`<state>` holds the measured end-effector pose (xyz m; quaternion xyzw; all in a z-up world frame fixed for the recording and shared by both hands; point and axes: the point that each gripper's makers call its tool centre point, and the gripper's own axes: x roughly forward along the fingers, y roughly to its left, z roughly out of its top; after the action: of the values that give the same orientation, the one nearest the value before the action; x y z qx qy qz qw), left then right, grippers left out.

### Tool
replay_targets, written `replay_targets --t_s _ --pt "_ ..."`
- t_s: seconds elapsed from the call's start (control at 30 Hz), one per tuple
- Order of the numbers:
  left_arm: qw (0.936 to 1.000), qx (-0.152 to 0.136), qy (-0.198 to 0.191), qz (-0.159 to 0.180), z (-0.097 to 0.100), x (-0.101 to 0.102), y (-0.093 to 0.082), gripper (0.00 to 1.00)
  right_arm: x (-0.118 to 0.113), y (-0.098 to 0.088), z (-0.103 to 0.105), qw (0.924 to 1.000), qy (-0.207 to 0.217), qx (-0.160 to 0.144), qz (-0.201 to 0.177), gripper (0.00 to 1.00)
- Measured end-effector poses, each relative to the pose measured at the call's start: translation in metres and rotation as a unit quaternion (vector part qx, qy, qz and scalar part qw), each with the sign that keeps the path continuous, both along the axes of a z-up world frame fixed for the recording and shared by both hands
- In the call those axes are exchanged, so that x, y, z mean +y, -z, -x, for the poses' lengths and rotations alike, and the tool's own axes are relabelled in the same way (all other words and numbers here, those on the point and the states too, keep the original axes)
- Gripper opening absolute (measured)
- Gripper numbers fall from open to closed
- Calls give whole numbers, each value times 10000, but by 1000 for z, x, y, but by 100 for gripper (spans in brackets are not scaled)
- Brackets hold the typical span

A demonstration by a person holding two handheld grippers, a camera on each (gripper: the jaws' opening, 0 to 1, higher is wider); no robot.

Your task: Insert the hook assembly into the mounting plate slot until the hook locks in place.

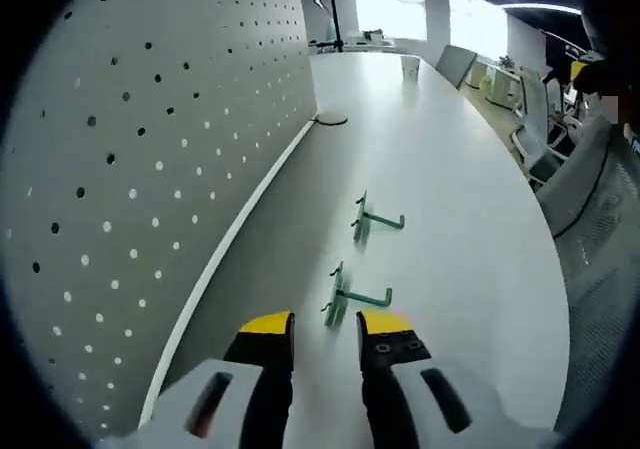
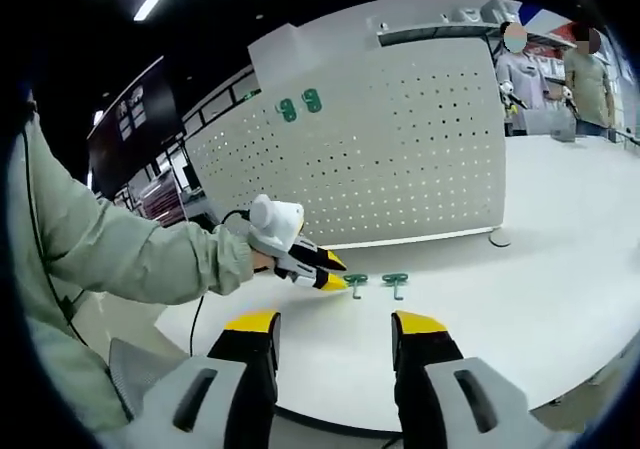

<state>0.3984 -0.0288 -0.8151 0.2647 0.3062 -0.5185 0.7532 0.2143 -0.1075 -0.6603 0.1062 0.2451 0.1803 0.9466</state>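
Two green hook assemblies lie on the white table in front of a white pegboard point(image 1: 150, 169). The near hook point(image 1: 355, 297) sits just ahead of my left gripper point(image 1: 325, 331), which is open with nothing between its yellow-tipped jaws. The far hook point(image 1: 378, 219) lies further along the table. In the right gripper view, the left gripper point(image 2: 335, 282) points at the near hook point(image 2: 355, 283), with the second hook point(image 2: 396, 283) beside it. My right gripper point(image 2: 335, 329) is open and empty, well back from both hooks. The pegboard point(image 2: 420, 159) stands upright behind them.
Two green pieces point(image 2: 300, 104) hang high on the pegboard's left part. A person's green sleeve point(image 2: 120, 259) reaches in from the left. Office chairs point(image 1: 590, 199) line the table's right edge. A round cable port point(image 1: 330, 120) sits by the board. People stand at the back right point(image 2: 585, 69).
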Motion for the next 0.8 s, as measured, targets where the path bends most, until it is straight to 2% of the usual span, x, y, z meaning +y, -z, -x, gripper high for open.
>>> replay_targets --t_s 0.33,0.37,0.5,0.8 --pt "9999 116 27 -10 6 -7 7 25 0 5 3 10000 32 71 -6 43" --pt "9998 148 -24 114 6 -10 5 25 1 6 4 10000 28 76 -2 43" --pt "9997 188 -74 118 2 -9 6 24 3 9 6 9999 10 127 -13 43" --pt "9993 291 -133 190 0 -17 8 14 7 13 6 9998 -17 168 -41 42"
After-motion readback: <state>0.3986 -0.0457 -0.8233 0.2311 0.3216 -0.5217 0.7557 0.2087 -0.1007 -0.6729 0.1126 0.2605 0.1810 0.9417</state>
